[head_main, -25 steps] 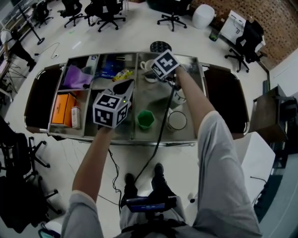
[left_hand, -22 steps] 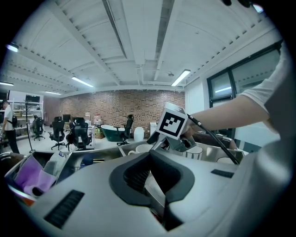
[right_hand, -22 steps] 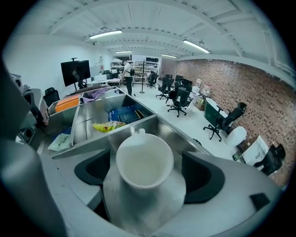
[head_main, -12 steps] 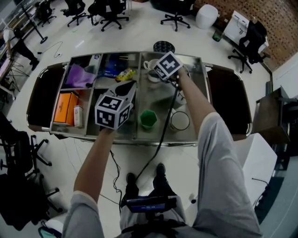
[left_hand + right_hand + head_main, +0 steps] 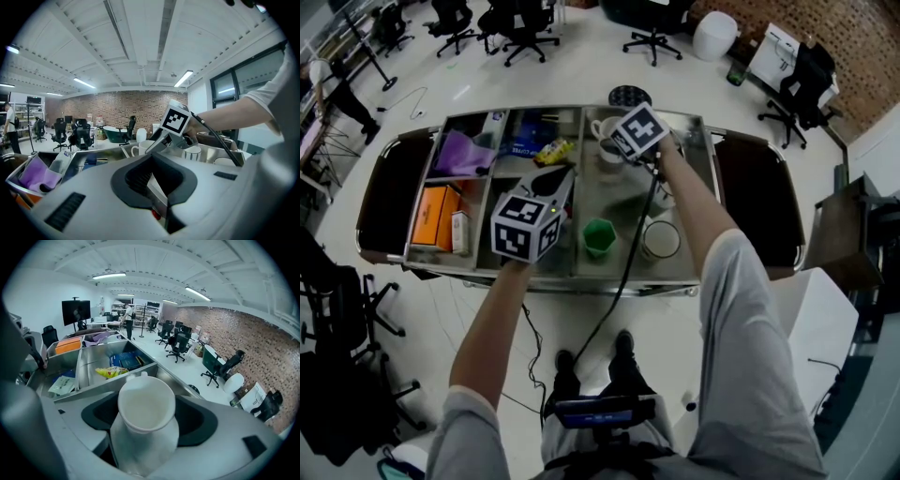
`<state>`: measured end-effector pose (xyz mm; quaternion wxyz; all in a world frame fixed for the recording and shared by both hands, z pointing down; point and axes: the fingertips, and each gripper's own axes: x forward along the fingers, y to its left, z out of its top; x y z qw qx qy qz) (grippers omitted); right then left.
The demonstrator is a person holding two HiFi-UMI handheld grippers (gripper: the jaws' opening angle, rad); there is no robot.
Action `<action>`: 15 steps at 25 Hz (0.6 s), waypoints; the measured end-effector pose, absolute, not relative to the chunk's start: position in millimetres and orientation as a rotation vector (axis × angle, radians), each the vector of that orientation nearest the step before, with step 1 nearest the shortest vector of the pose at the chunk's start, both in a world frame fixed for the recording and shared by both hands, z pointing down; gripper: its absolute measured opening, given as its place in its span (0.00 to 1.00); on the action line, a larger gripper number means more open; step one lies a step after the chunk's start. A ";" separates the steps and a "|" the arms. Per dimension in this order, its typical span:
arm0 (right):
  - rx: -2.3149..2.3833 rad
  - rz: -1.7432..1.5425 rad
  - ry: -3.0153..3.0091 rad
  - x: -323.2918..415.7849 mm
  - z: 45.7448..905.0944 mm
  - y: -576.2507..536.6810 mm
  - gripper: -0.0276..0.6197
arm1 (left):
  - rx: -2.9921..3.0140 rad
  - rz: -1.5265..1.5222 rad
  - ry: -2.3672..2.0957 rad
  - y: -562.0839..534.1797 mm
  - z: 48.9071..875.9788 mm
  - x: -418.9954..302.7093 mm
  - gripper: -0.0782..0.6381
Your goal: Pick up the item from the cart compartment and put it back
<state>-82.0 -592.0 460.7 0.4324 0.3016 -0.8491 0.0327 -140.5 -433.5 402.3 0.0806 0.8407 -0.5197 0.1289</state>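
- While the right gripper [image 5: 146, 427] reaches to the far end of the cart [image 5: 553, 276], its fingers have just been closing, and the white mug [image 5: 146, 401] stands between them.
- Right fingers now clamped on the mug's body, one on each side; mouth of the mug faces the gripper's camera, handle on the far side.
- Mug position: beyond the green cup [image 5: 599, 236], in the same compartment, close to the cart's far wall. Whether its base has left the compartment floor cannot be told.
- Left gripper [image 5: 551, 178]: just left of the green cup and a little beyond it, over the neighbouring middle compartment. Fingers clenched together, nothing between them.
- White bowl [image 5: 661, 240]: just right of the green cup, same compartment.
- Striped mug [image 5: 190, 152]: beyond the bowl and right of the green cup, partly under the right forearm.
- Yellow packet [image 5: 548, 150] and blue packet [image 5: 523, 141]: beyond and left of the green cup, in the far middle compartment.
- Orange box [image 5: 429, 216]: well left of the green cup, in the outermost left compartment; purple cloth [image 5: 459, 155] in the compartment beyond that box.
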 end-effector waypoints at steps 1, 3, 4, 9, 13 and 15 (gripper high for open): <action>0.752 0.082 -2.121 -82.2 457.1 -589.6 0.64 | 2.514 0.385 -1.553 -432.2 401.6 -140.2 0.11; 0.751 0.080 -2.151 -84.6 447.5 -584.5 0.64 | 2.518 0.384 -1.553 -429.0 399.7 -139.1 0.11; 0.755 0.079 -2.163 -84.5 442.6 -582.5 0.64 | 2.520 0.384 -1.553 -427.2 398.3 -138.6 0.11; 0.801 0.096 -2.149 -67.0 422.0 -569.9 0.64 | 2.539 0.379 -1.550 -416.1 388.8 -137.8 0.11; 0.817 0.085 -2.176 -60.1 398.3 -549.2 0.64 | 2.559 0.370 -1.544 -403.3 379.5 -135.7 0.11; 0.822 0.078 -2.189 -56.7 387.3 -536.2 0.64 | 2.568 0.371 -1.538 -395.2 376.2 -134.5 0.11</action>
